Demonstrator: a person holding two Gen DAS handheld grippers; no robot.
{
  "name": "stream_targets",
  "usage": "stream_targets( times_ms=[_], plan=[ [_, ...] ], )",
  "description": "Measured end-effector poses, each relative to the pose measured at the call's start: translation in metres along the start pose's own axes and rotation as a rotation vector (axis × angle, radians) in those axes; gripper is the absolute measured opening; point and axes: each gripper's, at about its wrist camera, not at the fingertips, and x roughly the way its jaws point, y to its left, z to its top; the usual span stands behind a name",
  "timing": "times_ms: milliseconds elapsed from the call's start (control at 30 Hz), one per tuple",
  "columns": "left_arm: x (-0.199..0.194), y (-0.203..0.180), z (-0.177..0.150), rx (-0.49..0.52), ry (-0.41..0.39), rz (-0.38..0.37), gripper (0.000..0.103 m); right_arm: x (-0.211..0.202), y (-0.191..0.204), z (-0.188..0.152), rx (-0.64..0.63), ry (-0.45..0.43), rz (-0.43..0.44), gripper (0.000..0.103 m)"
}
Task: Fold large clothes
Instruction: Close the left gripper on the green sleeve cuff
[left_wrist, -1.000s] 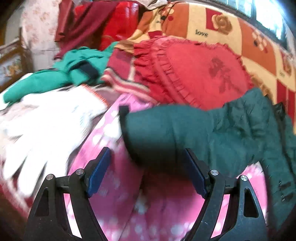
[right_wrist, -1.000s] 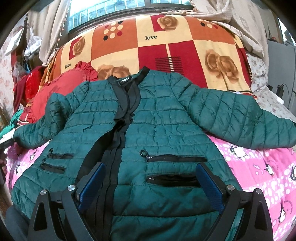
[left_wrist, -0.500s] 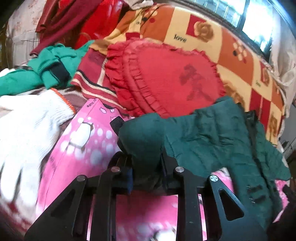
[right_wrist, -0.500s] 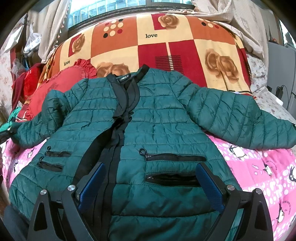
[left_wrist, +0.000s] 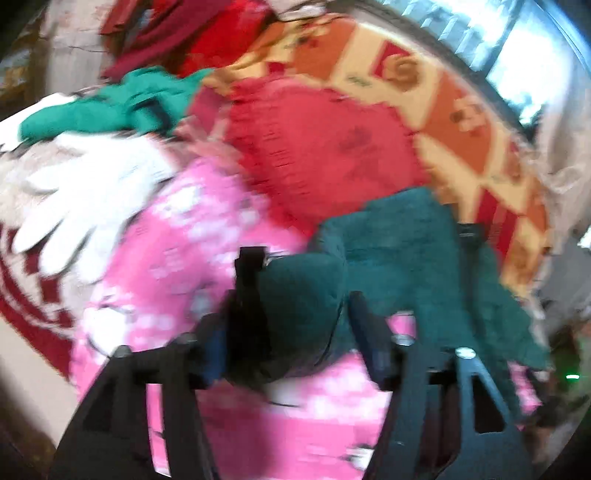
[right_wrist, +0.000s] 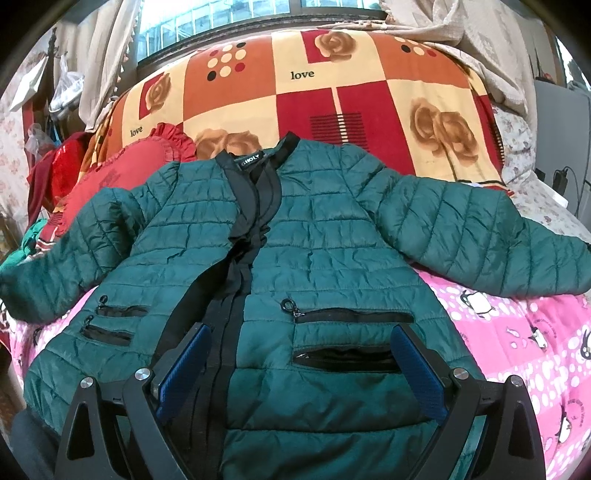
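Note:
A dark green quilted jacket (right_wrist: 325, 258) lies face up on a pink penguin-print bedsheet (right_wrist: 517, 332), both sleeves spread out. My left gripper (left_wrist: 291, 325) is shut on the cuff of the jacket's left sleeve (left_wrist: 295, 291), which also shows in the right wrist view (right_wrist: 40, 284). The left wrist view is blurred by motion. My right gripper (right_wrist: 299, 365) is open and empty, hovering just above the jacket's lower front near the pocket zips (right_wrist: 351, 317).
A red frilled heart cushion (left_wrist: 325, 147) and an orange-red rose blanket (right_wrist: 332, 92) lie behind the jacket. A white glove (left_wrist: 85, 199) and a bright green garment (left_wrist: 110, 107) lie left of the sleeve. A wall socket with cables (right_wrist: 561, 177) is at right.
My left gripper closed on the sleeve cuff and is moving with it, lifting it. The right gripper has stayed open in place over the jacket.

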Motion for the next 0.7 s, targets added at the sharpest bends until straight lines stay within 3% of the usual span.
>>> stream_targets(
  times_ms=[33,133,333,600,633,667,700],
  plan=[
    [0.004,0.011,-0.006,-0.026,0.008,0.029,0.064,-0.001,0.0,0.0,0.002,-0.003,0.002,0.096],
    [0.01,0.043,-0.026,-0.127,0.047,0.016,0.064,-0.002,-0.003,0.0,0.012,-0.007,0.006,0.096],
    [0.022,0.041,-0.065,-0.05,0.067,-0.056,0.064,0.001,0.002,0.0,-0.003,0.002,0.004,0.096],
    [0.05,0.051,-0.052,-0.158,-0.026,-0.112,0.063,0.004,0.002,-0.001,-0.009,0.015,-0.009,0.096],
    [0.051,0.052,-0.05,-0.177,-0.024,-0.112,0.037,0.005,0.002,-0.001,-0.009,0.017,-0.011,0.096],
    [0.052,0.053,-0.049,-0.193,-0.015,-0.128,0.019,0.005,0.002,-0.001,-0.009,0.017,-0.011,0.096],
    [0.052,0.051,-0.048,-0.209,-0.003,-0.13,0.017,0.005,0.002,-0.001,-0.009,0.016,-0.011,0.096]
  ],
)
